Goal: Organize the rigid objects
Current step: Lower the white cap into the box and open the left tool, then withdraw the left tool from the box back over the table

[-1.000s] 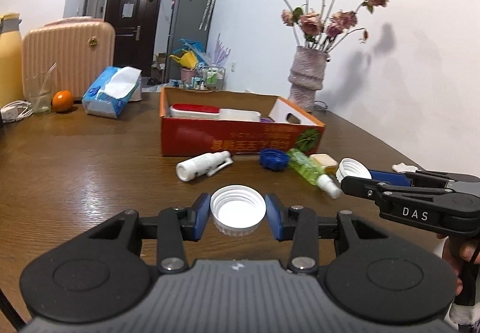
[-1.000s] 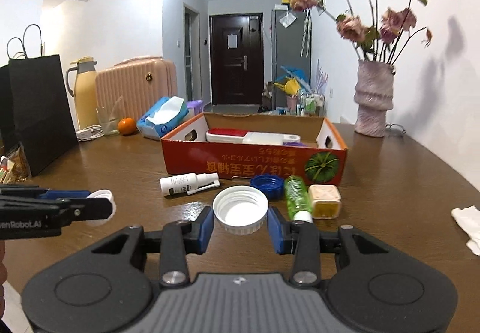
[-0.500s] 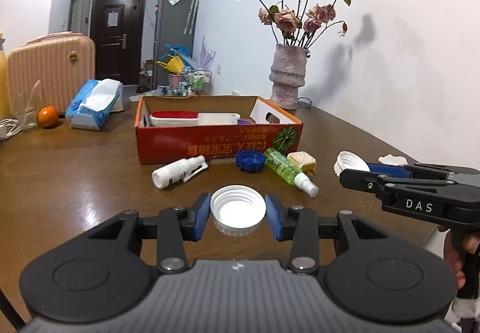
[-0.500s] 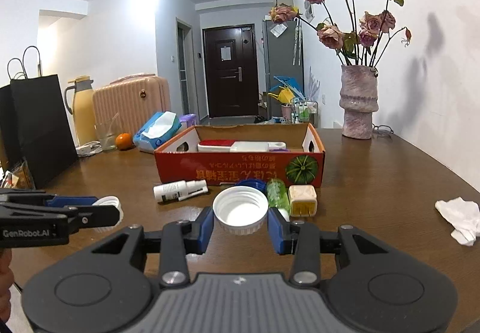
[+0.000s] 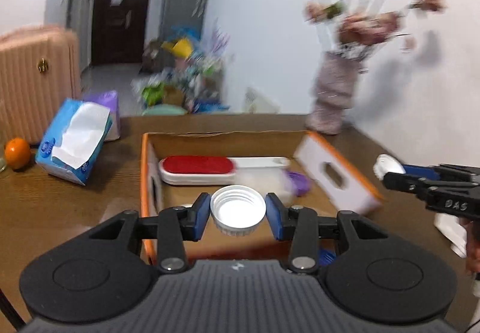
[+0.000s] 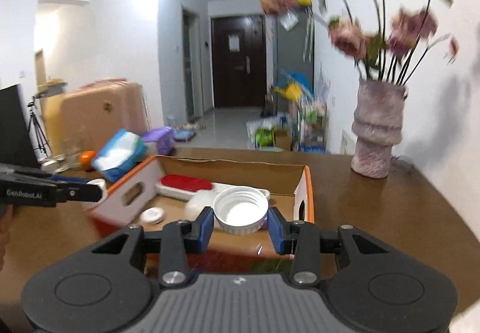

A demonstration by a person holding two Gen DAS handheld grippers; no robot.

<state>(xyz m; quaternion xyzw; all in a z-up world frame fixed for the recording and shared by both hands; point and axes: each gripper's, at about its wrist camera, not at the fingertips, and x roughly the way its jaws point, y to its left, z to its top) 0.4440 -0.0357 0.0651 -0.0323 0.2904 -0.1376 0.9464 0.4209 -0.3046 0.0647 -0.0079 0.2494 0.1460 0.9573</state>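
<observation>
Each claw grips a white cap: left claw (image 5: 237, 211), right claw (image 6: 240, 218). Lower both inside the box (image 5: 339, 153) walls before releasing.

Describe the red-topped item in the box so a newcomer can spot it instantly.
Find the orange cardboard box on the brown wooden table. Along its far wall lies a long, flat white plastic case with a glossy red oval top. It is the only red thing inside; the white container end-on to it and the purple lid are plainer.

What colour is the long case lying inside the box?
Red on white, the long case shows best in the left wrist view.
</observation>
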